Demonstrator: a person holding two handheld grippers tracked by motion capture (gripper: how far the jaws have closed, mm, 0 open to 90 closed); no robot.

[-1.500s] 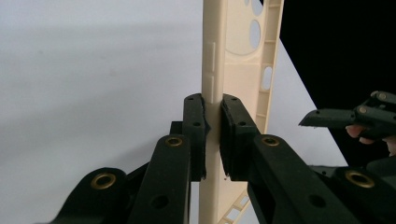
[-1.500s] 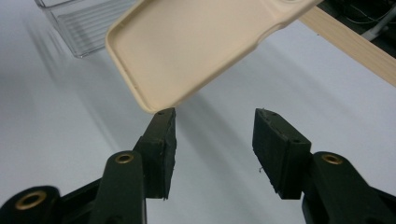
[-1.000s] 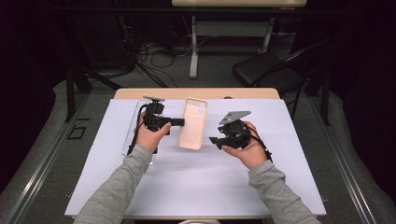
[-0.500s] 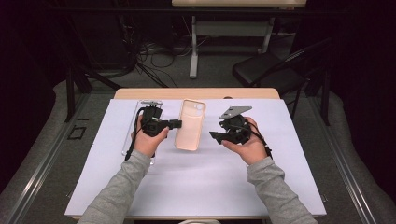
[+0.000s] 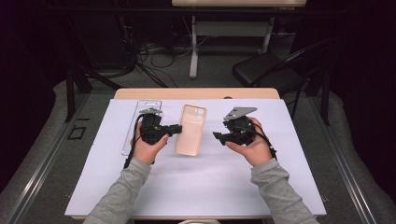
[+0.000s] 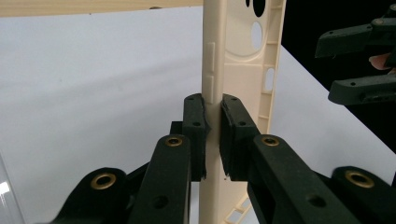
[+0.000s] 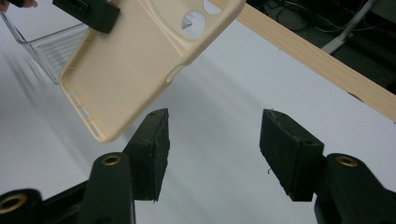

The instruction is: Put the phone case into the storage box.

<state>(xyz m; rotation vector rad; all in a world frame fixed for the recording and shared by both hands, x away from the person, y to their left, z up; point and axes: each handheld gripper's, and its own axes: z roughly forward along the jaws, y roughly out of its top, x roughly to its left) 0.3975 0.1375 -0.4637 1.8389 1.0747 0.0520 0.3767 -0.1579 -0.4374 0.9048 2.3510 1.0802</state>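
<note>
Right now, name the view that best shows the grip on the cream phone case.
The left gripper view: the left gripper pinches the phone case side wall between both pads. The high view shows the case whole but the grip small; the right gripper view shows its hollow inside.

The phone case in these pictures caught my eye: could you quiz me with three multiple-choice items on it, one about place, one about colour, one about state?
1. Where is the clear tray?
A. Beside the left gripper, on the side away from the phone case
B. Under the right gripper
C. On the chair

2. What colour is the phone case?
A. Black
B. Cream
C. Blue

3. What is the left gripper doing?
A. Standing open and empty
B. Shut on the phone case's edge
C. Holding the tray

Answers: 1 A, the high view shows the tray at the outer side of that hand. 2 B, it looks pale cream in every view. 3 B, the left gripper view shows both pads pressing the case's side wall.
</note>
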